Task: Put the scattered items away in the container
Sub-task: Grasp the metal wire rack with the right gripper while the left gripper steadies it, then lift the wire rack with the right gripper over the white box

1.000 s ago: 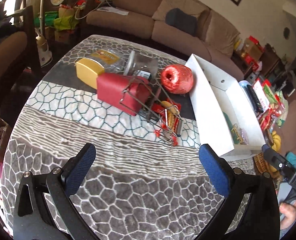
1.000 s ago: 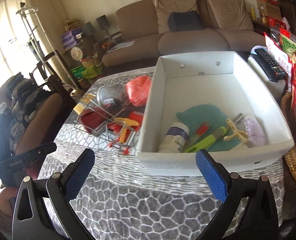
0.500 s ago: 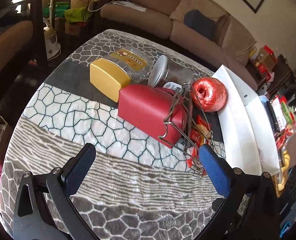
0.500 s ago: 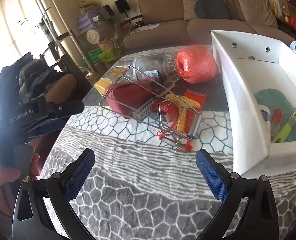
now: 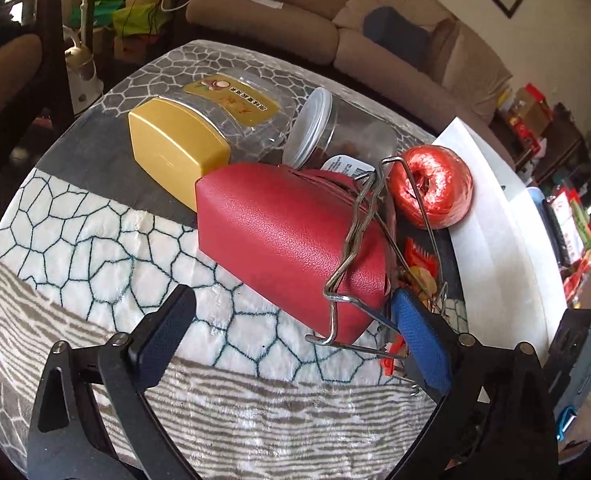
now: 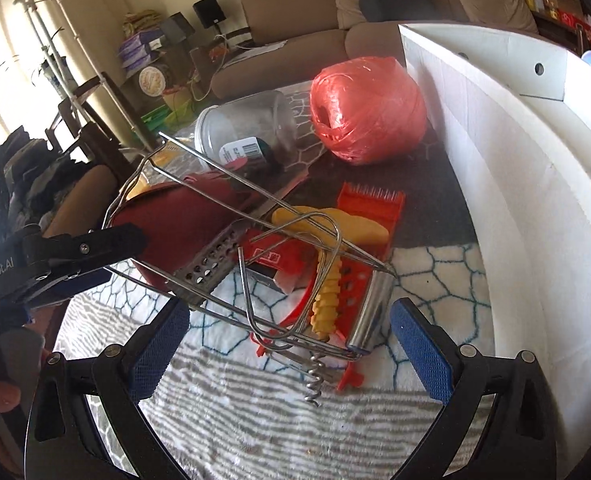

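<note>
Scattered pile at mid-bench: red pouch [image 5: 291,248] tangled under a wire rack [image 6: 231,248], orange twine ball [image 6: 367,108] behind, white container [image 6: 495,184] at right. Left gripper [image 5: 295,344] just narrowing, still apart, straddling pouch's near corner, nothing clamped. Right gripper [image 6: 287,352] wide apart, framing rack's near end, likely for a joint lift.

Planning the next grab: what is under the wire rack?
Under the wire rack lie a red pouch, a metal grater, a red slicer and a yellow-handled corkscrew. Anything beneath the pouch is hidden.
</note>
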### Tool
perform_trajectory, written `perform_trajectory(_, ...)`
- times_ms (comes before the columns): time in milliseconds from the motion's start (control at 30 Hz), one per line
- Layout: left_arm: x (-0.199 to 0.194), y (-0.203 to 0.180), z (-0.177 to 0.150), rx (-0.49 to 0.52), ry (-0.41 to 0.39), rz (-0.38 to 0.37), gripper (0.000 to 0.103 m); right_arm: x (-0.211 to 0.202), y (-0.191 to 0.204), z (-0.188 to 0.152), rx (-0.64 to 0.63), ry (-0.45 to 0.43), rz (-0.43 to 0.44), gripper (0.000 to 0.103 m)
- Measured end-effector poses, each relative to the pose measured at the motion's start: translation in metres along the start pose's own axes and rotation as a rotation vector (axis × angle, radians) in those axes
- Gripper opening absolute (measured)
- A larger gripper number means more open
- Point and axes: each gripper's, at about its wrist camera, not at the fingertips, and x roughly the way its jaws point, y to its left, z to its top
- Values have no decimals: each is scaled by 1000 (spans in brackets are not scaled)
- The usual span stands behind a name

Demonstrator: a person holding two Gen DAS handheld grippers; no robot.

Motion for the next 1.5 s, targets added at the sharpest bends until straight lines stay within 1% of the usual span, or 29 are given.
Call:
perform_trajectory(33,0,0,0,1,-2,-11,85,1,-4,0,39,6,24,103)
perform_trajectory(100,-1,-2,0,10,-6,-12,82,-3,-21,-1,169,10,120,103)
perform_trajectory(133,-2,-4,-1,18,-9,-17,77,-6,-28,-2,229,14,158,103)
perform_trajectory(200,-3,-5,-1,31,-15,-27,72,-11,-27,-1,218,25,168,103)
perform_trajectory(233,-4,-6,-2,40,-17,-33,67,-15,-26,1,210,25,161,103)
perform_trajectory(267,-5,-8,-2,49,-21,-38,64,-17,-25,2,197,25,132,103)
perform_trajectory(300,-6,-11,-3,60,-24,-39,58,-18,-24,5,183,33,117,100)
perform_trajectory(333,-7,-15,-3,72,-22,-36,49,-19,-23,7,172,33,107,95)
perform_trajectory(367,-9,-20,-3,87,-21,-29,47,-19,-22,10,158,35,84,93)
perform_trajectory(400,-11,-25,-4,104,-23,-17,43,-17,-21,12,144,45,52,87)
perform_trajectory(433,-13,-29,-4,120,-26,-13,42,-14,-20,13,136,63,39,82)
perform_trajectory(500,-15,-30,-3,122,-25,-25,41,-10,-21,12,129,87,27,80)
perform_trajectory(567,-14,-29,-4,119,-14,-21,41,-8,-21,13,119,97,17,81)
perform_trajectory(633,-14,-28,-7,121,-11,-20,41,2,-23,15,151,154,13,86)
perform_trajectory(667,-15,-28,-9,118,-12,-23,41,7,-26,16,184,184,14,86)
perform_trajectory(700,-16,-26,-10,116,-12,-16,41,9,-25,17,185,186,5,86)
perform_trajectory(733,-17,-24,-10,110,-13,-14,41,8,-20,18,154,180,-13,85)
perform_trajectory(800,-21,-20,-10,101,-6,-37,41,3,-16,16,138,179,-15,84)
perform_trajectory(867,-30,-21,-13,114,-9,-38,40,-5,-13,14,128,175,-23,83)
perform_trajectory(933,-46,-24,-18,120,-32,-56,40,-18,-5,15,96,153,-33,83)
perform_trajectory(1067,-84,-36,-18,141,-78,-82,40,-50,6,21,52,116,-15,83)
perform_trajectory(1167,-112,-55,-10,169,-116,-96,40,-77,14,33,37,76,5,83)
perform_trajectory(1300,-137,-96,6,211,-153,-130,40,-116,12,57,32,7,12,83)
perform_trajectory(1367,-140,-123,13,238,-164,-146,40,-135,2,69,40,-22,10,83)
perform_trajectory(1433,-137,-158,18,279,-171,-154,40,-152,-13,80,60,-43,13,83)
perform_trajectory(1500,-127,-192,22,314,-167,-170,40,-168,-38,89,86,-65,2,83)
